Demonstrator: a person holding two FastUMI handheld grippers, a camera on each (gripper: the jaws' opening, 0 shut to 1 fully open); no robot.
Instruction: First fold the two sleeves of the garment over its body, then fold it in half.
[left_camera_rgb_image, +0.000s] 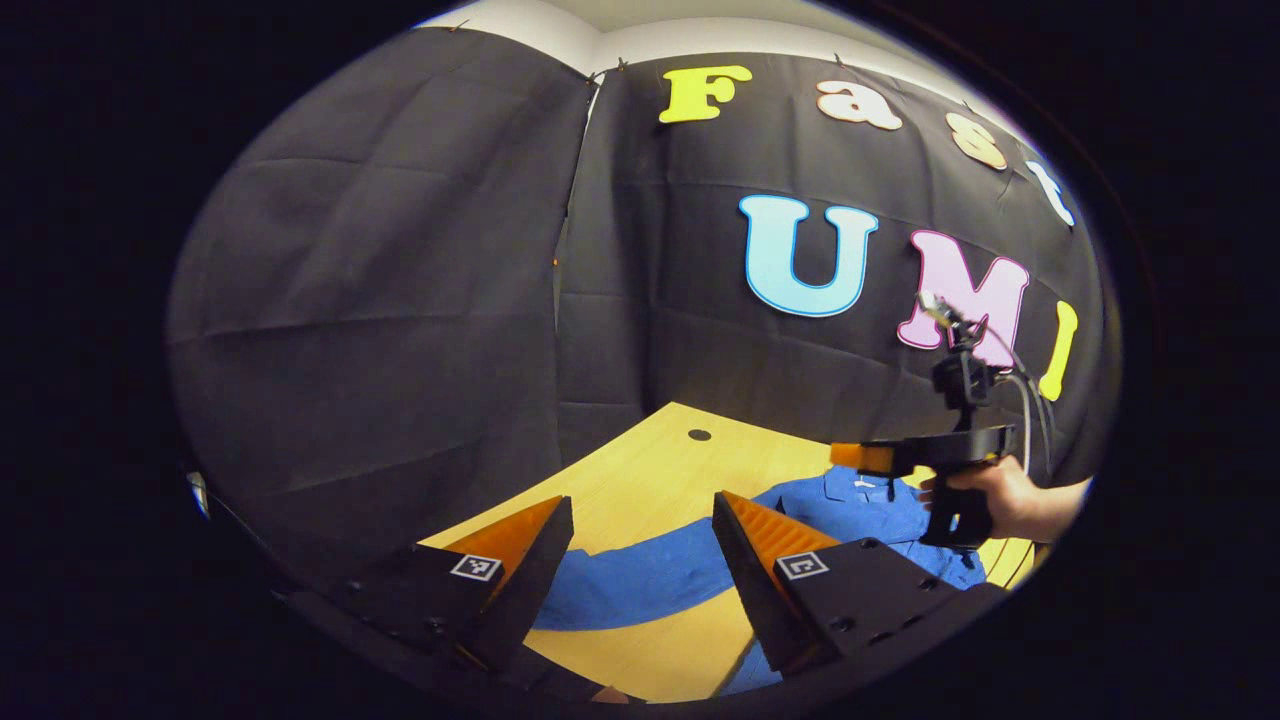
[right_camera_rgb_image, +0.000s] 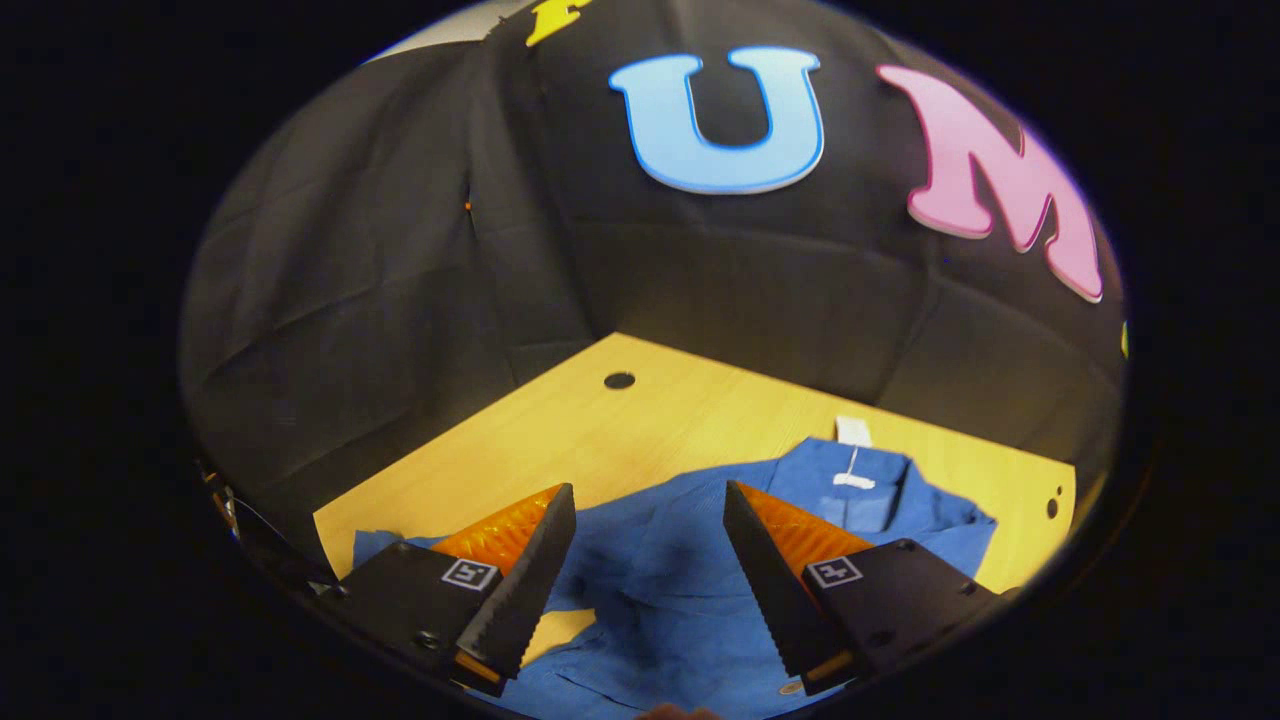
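Here, a blue garment (right_camera_rgb_image: 690, 580) lies on the wooden table (right_camera_rgb_image: 560, 430) against black cloth walls, both claws spread apart, empty.

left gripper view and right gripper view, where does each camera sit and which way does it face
Left gripper view: rides on the left tool, above the wooden table, facing the booth corner over a sleeve of the blue garment; its own open fingers show below, with the right tool and the hand holding it farther off.
Right gripper view: rides on the right tool, looking over the blue garment and its collar toward the wall; its own open fingers show.
Shared: table, table hole, garment.
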